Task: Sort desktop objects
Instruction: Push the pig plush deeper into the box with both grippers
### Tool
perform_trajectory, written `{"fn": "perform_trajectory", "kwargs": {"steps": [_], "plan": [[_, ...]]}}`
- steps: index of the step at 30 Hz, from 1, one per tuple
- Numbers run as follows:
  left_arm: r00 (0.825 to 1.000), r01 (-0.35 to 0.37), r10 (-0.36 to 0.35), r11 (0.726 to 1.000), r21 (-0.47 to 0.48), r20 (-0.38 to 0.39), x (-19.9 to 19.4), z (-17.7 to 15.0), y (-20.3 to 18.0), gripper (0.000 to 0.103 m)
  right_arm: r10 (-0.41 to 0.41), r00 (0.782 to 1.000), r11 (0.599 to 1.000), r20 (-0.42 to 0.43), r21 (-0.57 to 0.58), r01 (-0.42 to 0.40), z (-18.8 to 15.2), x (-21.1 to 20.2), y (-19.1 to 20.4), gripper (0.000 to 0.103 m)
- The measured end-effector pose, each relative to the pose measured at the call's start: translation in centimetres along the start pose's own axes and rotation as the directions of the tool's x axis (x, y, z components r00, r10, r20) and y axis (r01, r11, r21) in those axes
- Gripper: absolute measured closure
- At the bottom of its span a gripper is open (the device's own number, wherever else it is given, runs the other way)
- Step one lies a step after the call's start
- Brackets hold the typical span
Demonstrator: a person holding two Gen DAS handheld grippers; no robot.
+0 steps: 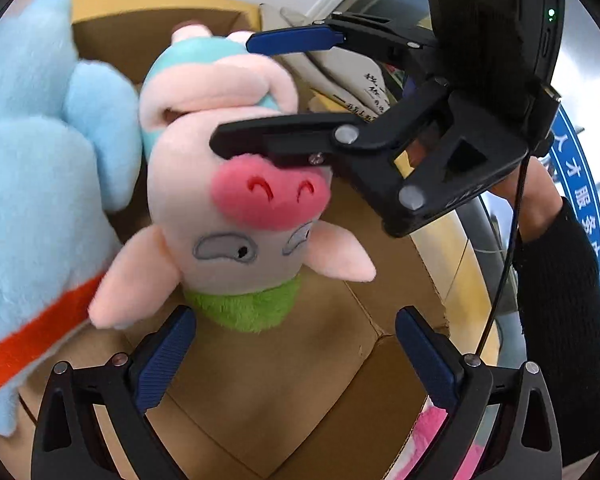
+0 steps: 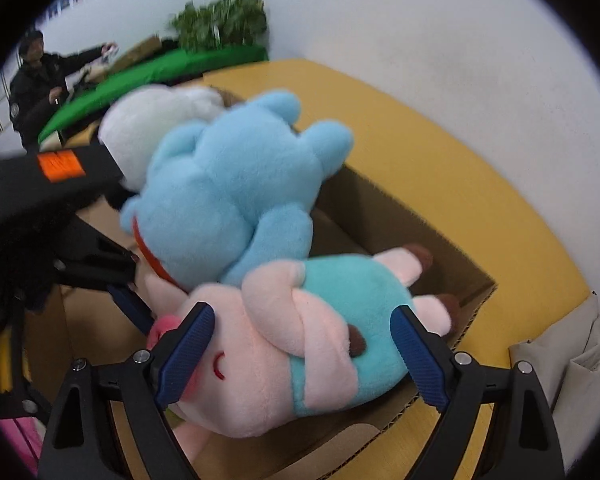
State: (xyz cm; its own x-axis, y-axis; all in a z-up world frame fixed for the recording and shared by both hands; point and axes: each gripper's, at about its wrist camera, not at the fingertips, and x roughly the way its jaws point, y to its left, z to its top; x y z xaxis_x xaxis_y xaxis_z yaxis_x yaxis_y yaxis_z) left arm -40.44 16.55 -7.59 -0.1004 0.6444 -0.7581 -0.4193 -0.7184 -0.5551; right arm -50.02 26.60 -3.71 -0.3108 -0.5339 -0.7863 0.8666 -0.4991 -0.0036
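**Pig toy poised over the box, with a loose hold**

The pig hangs upside down over the open cardboard box, which sits on the yellow bench. The right gripper straddles the pig's body with its fingers spread wide. From the right wrist view the pads seem to flank the plush rather than press into it, so I cannot tell whether it has a real hold. The left gripper is apart and carries nothing, just under the pig's head.

The main risk, as I judge it, is the pig slipping out early: soft, round plush gives little to bite on. It could land on the box rim and tumble to the bench. The blue toy crowds in just beside it and may be knocked askew, or block the drop. The two grippers are also near each other and could collide.
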Motion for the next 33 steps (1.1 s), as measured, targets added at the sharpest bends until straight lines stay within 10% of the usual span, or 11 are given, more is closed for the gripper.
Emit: {"fn": "perform_trajectory", "kwargs": {"steps": [18,28,33], "plan": [[0.957,0.074,-0.034,0.989,0.130,-0.288,3.2,-4.2,-2.0,0.002,-0.020,0.983,0.987,-0.184,-0.159,-0.010,-3.4,0.8,9.2,0.011],[0.988,-0.072,0.084,0.993,0.097,-0.131,2.7,0.0,-1.9,0.002,-0.283,0.959,0.952,-0.009,-0.125,0.280,-3.4,-0.3,7.0,0.011],[0.988,-0.135,0.138,0.990,0.052,-0.073,3.9,-1.1,-1.2,0.001,-0.217,0.975,0.976,-0.040,-0.032,0.216,-5.6,-0.4,7.5,0.011]]}}
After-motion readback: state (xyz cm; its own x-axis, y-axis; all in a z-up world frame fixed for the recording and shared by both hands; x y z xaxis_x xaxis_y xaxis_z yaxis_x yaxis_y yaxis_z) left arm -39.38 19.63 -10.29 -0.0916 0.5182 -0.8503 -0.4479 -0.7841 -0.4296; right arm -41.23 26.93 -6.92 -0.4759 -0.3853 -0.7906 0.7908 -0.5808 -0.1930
